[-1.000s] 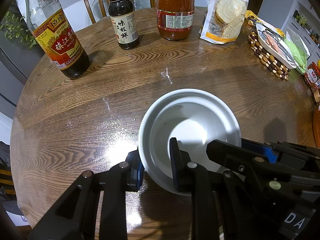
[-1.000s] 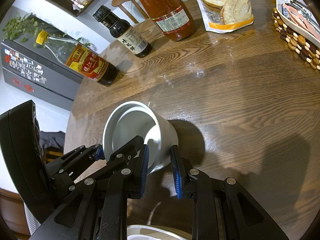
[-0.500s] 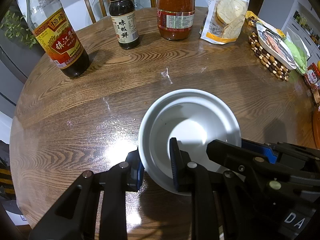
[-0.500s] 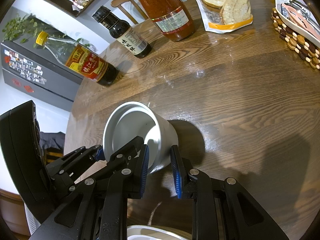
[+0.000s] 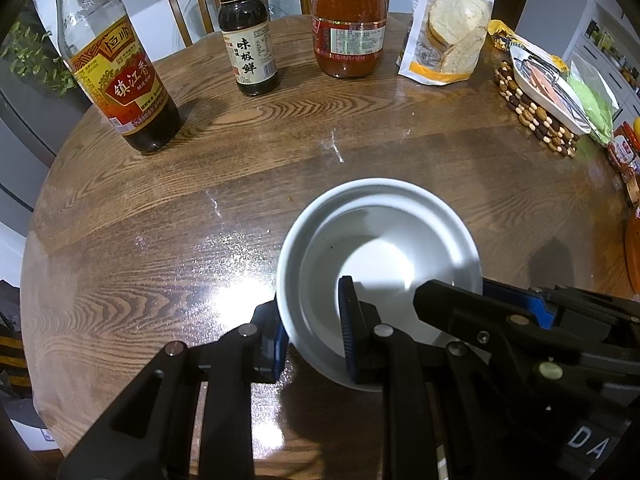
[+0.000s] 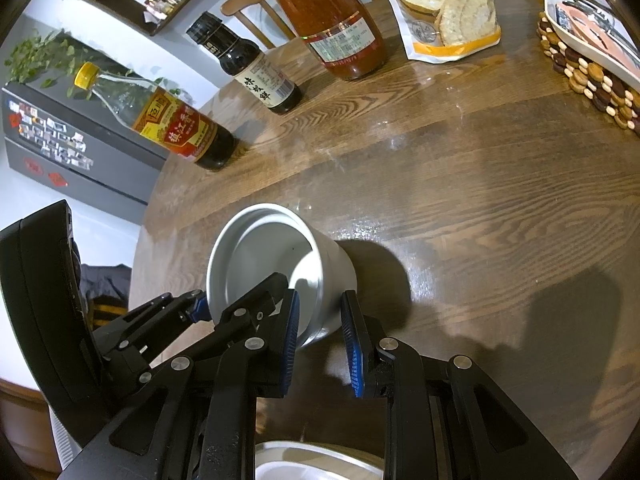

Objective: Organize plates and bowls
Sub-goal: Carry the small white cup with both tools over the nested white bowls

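The round wooden bench (image 5: 160, 240) carries a white bowl (image 5: 380, 256) near its middle, close to the near edge. Along the far side stand a vinegar bottle (image 5: 120, 80), a dark soy bottle (image 5: 248, 48), a red sauce bottle (image 5: 348, 28) and a flour bag (image 5: 448, 32). The left gripper (image 5: 312, 332) is narrowed onto the bowl's near-left rim, one finger inside, one outside. The right gripper (image 6: 320, 324) clamps its right wall likewise.
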A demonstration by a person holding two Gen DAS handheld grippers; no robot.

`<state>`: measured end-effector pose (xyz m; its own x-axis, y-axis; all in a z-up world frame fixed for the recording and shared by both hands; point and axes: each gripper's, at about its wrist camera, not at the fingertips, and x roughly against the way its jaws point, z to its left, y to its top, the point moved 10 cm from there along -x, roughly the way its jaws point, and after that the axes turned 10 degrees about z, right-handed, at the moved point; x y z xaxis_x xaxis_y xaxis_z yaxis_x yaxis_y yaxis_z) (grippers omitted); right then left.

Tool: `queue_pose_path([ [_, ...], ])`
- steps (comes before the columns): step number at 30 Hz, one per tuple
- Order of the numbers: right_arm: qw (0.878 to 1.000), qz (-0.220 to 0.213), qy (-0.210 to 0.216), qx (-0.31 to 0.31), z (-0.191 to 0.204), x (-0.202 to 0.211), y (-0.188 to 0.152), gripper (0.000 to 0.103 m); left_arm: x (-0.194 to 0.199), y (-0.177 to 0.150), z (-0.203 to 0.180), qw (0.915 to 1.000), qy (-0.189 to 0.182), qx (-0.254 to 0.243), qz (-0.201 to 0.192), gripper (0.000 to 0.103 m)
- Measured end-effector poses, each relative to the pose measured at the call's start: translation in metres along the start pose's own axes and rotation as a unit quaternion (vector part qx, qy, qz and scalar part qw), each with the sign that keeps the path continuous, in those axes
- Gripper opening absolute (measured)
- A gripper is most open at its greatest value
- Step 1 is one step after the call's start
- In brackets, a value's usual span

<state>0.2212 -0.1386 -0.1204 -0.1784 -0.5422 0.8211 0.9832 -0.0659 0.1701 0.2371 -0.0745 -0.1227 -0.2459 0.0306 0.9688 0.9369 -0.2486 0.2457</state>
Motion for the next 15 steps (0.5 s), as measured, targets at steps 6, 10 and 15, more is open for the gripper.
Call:
queue_pose_path([
  [6,1.000,-0.007,0.004,0.002,0.004,0.005,-0.002,0.025,0.006,0.000,0.000,1.0000,0.004,-0.003,-0.008,0.020],
  [10,1.000,-0.015,0.005,0.008,0.008,0.011,-0.003,0.025,0.015,0.001,0.000,0.9998,0.005,-0.003,-0.018,0.020],
  [15,1.000,-0.023,0.006,0.012,0.012,0.019,-0.005,0.025,0.025,0.000,0.000,0.9995,0.007,-0.004,-0.029,0.020],
])
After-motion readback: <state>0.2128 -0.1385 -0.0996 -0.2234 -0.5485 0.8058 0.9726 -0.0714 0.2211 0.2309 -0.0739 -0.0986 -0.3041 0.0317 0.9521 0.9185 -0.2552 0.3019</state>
